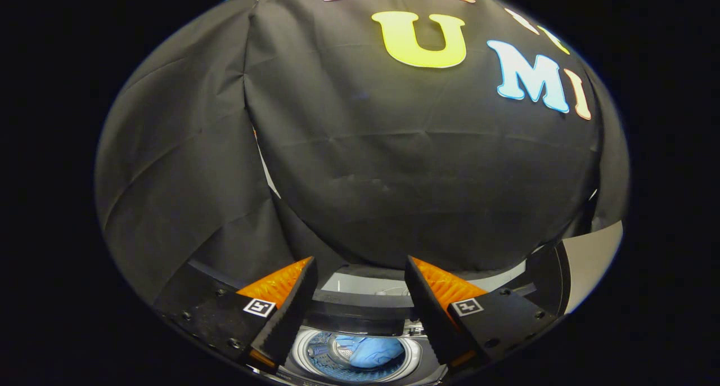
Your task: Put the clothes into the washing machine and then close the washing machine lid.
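— Lying inside the washing machine (360, 341), then? Where exactly were the clothes?

— Yes. A light blue garment (374, 351) sat bunched in the round drum (315, 359), below the claw (360, 270) and between its two fingers as the camera saw it. The drum's pale ring circled the cloth, and a patterned bluish inner wall showed to the left of it.

— And the claw itself?

— Its fingers (281, 284) stood wide apart, with nothing held between them. They were raised above the machine's opening, touching neither the cloth nor the drum rim. Each finger carried a small square marker near its base.

— What about the lid?

— It was up. A dark panel (365, 307) stood just behind the opening, between the fingers, with a lighter band above it. I could not tell for certain how much of that was lid and how much was the machine's back console.

— Anything further out?

— The black cloth wall (394, 166) of the booth hung beyond the machine, draped in folds, with a seam where two sheets overlapped on the left. To the right of the machine, a pale flat surface (590, 256) showed past the edge of the cloth; what it belonged to was unclear.
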Demonstrator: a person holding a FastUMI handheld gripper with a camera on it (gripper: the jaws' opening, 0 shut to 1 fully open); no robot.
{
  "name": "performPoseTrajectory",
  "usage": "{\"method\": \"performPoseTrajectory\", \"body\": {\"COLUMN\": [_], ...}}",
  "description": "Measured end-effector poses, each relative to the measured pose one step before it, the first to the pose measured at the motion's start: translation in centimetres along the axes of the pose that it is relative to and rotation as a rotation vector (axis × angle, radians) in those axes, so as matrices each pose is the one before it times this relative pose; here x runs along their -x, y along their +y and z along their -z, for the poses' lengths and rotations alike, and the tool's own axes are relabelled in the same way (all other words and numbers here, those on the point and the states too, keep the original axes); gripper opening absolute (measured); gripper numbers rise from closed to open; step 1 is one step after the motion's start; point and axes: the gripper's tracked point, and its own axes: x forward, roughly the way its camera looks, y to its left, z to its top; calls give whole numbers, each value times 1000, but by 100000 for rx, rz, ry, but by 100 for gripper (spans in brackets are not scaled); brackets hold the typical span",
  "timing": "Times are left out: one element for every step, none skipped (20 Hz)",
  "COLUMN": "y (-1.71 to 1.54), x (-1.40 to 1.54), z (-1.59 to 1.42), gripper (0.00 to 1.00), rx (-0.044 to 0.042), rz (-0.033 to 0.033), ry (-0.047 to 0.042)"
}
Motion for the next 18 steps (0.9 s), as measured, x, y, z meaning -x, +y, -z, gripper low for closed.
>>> {"method": "performPoseTrajectory", "body": {"y": [95, -25, 51, 18, 38, 38, 17, -28, 39, 112, 37, -4, 28, 21, 37, 25, 82, 26], "x": [25, 103, 73, -25, 105, 10, 158, 40, 199, 18, -15, 34, -55, -66, 290, 156, 141, -15], "z": [153, -46, 86, -41, 53, -84, 44, -119, 121, 123, 9, -65, -32, 21, 240, -70, 111, -19], "gripper": [98, 98, 98, 98, 98, 98, 98, 98, 98, 98, 98, 98, 98, 98, 98, 98, 98, 98], "rx": [483, 476, -69, 140, 223, 172, 152, 170, 151, 248, 242, 72, 131, 346, 323, 77, 30, 226], "rz": [-45, -10, 74, 3, 59, 13, 58, -9, 5, -98, -208, -162, -15, -61, -89, -190, -116, -54], "ry": [-380, -496, -481, -435, -798, -619, -726, -598, -467, -554, -177, -369, -651, -542, -1140, -1051, -1270, -961]}}
